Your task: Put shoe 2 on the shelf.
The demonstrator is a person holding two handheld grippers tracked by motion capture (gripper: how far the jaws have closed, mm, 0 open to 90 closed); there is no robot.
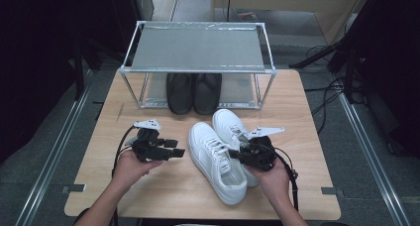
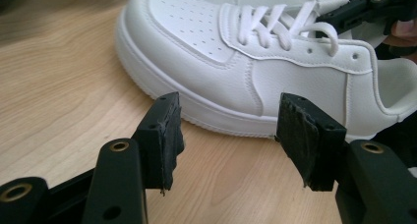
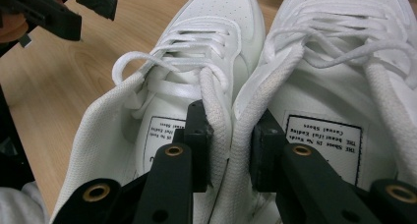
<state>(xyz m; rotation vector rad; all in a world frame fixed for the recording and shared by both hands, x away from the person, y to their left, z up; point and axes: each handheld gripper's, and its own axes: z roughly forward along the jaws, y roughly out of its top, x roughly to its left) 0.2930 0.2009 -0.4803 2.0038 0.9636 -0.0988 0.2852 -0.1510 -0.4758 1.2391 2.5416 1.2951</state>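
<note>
Two white shoes (image 1: 223, 154) sit side by side in the middle of the wooden table (image 1: 163, 186), toes pointing to the far side. Your right gripper (image 1: 236, 153) has reached in from the right. Its jaws have squeezed in on the two inner walls of the shoes, one jaw inside each shoe, so both are pinched together (image 3: 231, 135). Your left gripper (image 1: 179, 152) waits just left of the shoes. Its jaws are wide apart with nothing in them, and they point at the side of the left shoe (image 2: 255, 81).

Farther away stands a metal shoe rack (image 1: 198, 67). A pair of black shoes (image 1: 194, 92) is already on its low shelf. The top shelf is bare.

So the grab looks done, I think. You have not lifted the white pair yet, and it is not on the rack.

Part of the black shoes hides under the top shelf. The small label words inside the white shoes are hard to read.
</note>
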